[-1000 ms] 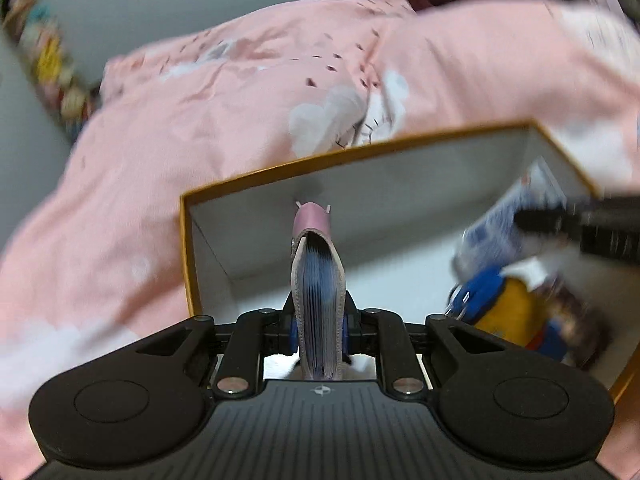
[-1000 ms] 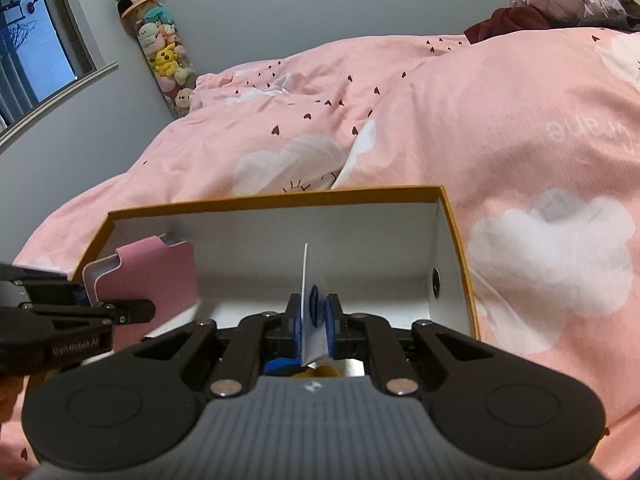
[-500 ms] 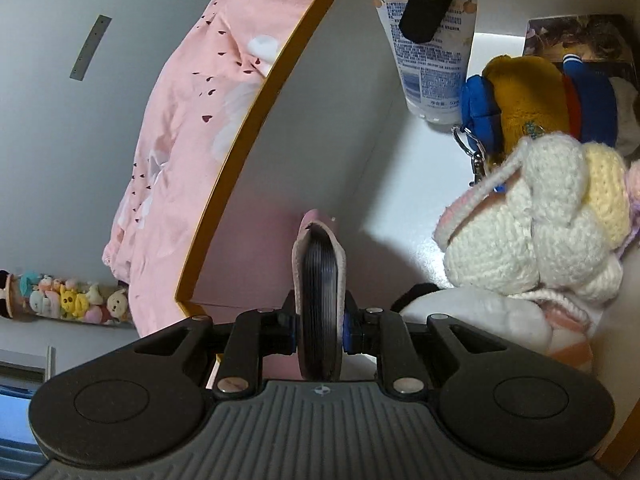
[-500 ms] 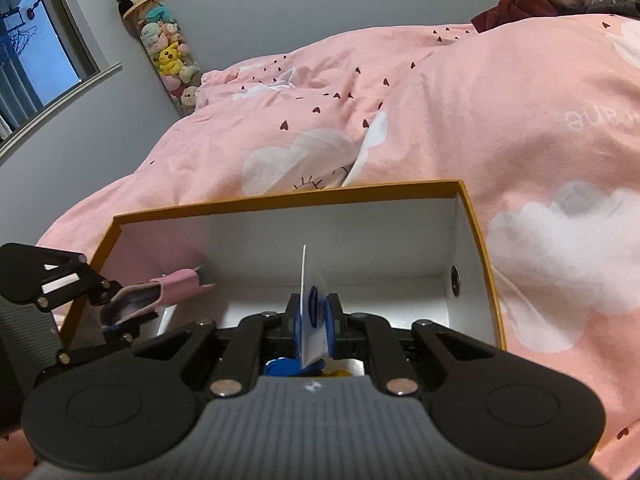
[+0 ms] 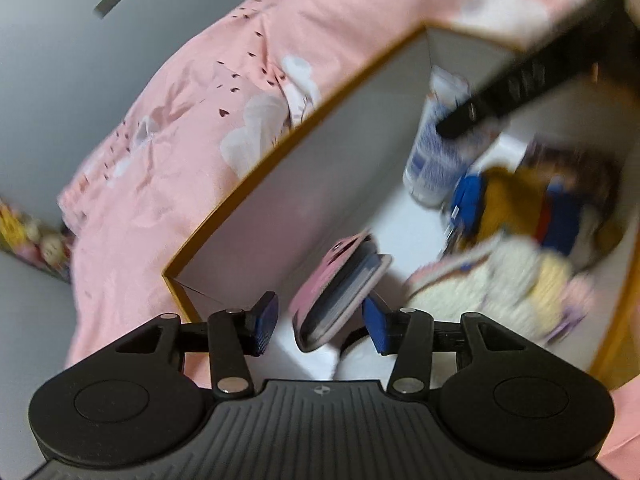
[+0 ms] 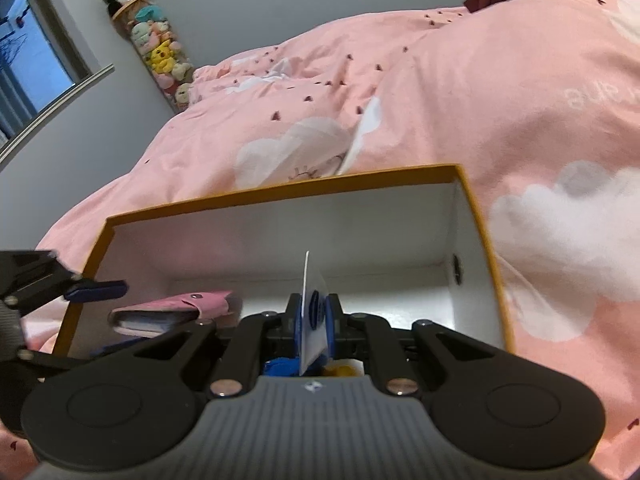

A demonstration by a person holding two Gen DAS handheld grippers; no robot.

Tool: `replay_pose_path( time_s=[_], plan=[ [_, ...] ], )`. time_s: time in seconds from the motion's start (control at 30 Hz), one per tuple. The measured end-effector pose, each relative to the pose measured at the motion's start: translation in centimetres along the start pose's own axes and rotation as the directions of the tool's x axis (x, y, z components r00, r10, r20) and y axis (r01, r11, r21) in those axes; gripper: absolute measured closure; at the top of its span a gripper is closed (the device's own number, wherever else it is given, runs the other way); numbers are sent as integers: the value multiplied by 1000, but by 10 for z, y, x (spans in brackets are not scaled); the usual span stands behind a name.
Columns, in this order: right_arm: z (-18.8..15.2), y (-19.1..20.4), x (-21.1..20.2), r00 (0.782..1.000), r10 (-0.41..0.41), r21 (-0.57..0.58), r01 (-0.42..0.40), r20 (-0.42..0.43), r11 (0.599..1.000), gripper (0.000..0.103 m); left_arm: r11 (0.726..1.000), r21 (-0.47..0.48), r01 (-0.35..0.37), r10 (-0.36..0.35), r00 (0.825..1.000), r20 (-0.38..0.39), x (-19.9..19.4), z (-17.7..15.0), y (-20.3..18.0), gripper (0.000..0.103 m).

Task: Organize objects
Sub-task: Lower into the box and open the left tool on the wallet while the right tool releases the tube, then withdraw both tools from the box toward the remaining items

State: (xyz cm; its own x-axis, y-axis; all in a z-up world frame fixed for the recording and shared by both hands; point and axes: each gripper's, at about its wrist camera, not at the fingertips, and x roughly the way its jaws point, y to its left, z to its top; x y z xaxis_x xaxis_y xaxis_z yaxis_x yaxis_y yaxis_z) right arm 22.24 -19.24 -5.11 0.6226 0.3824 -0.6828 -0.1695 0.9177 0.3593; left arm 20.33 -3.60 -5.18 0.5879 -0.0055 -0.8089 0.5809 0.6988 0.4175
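Note:
An open box with an orange rim (image 5: 288, 148) (image 6: 280, 192) sits on a pink duvet. My left gripper (image 5: 320, 326) is open over the box's left end. A pink card wallet (image 5: 340, 292) lies loose between its fingers, tilted, free of both pads; it also shows in the right wrist view (image 6: 172, 312). My right gripper (image 6: 314, 320) is shut on a white tube (image 6: 310, 316), held by its flat end; the tube hangs into the box in the left wrist view (image 5: 436, 148).
The box also holds a crocheted cream pouch (image 5: 500, 276), a yellow and blue plush keychain (image 5: 516, 204) and a dark booklet (image 5: 580, 168). Pink duvet (image 6: 480, 92) surrounds the box. A column of plush toys (image 6: 160, 48) hangs on the wall by a window (image 6: 24, 60).
My left gripper has opened and let go of the pink wallet, which now lies in the box. The left view has swung round. My right gripper still holds the tube over the box.

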Motion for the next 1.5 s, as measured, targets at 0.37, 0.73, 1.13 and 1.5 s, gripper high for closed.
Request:
replay_pose_path(
  time_s=[0.37, 0.73, 1.13, 1.5],
  plan=[
    [0, -22, -3, 997, -37, 36, 39, -66, 999, 90, 921, -314, 231, -225, 973, 55, -11, -3, 29, 63],
    [-22, 18, 2, 939, -335, -432, 336, 82, 837, 65, 950, -283, 130, -156, 985, -73, 19, -7, 5, 62],
    [-34, 29, -14, 917, -348, -519, 397, 194, 757, 62, 970, -242, 30, -70, 985, -157, 26, -5, 0, 67],
    [-50, 41, -42, 953, -227, -529, 301, 202, 794, 60, 959, -282, -9, -7, 998, -56, 3, -11, -7, 66]
  ],
)
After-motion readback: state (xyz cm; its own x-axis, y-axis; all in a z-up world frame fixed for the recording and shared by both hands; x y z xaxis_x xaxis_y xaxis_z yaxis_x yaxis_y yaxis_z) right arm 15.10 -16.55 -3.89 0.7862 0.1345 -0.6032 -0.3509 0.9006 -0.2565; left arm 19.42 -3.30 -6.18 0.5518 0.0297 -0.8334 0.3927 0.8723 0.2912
